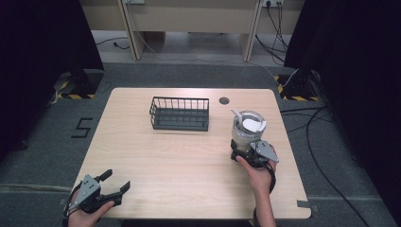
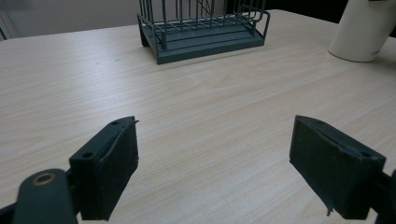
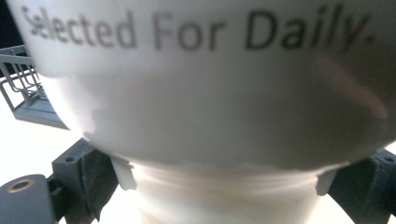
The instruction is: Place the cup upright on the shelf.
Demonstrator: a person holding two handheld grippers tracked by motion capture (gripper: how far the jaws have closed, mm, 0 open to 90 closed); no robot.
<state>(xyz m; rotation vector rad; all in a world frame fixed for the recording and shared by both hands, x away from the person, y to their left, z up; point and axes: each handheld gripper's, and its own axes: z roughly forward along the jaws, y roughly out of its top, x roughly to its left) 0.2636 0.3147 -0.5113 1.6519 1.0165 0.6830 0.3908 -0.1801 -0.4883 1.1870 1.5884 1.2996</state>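
cup (image 1: 247,130): white, upright on the counter (image 1: 179,161) right of the wire basket (image 1: 180,113); right gripper (image 1: 246,152) at its base, lifting grip. left gripper (image 2: 215,163): fingers apart, idle, counter below. right gripper view: fingers (image 3: 86,175) clamp the cup's narrow foot.

Both forearms are showing bare, with no sleeve in sight. The left gripper (image 1: 115,184) and the right gripper (image 1: 246,152) are each wearing a grey three-cornered plate above black bodies. The blocky black jaws are carrying flat pads and small round holes, possibly screw sockets.
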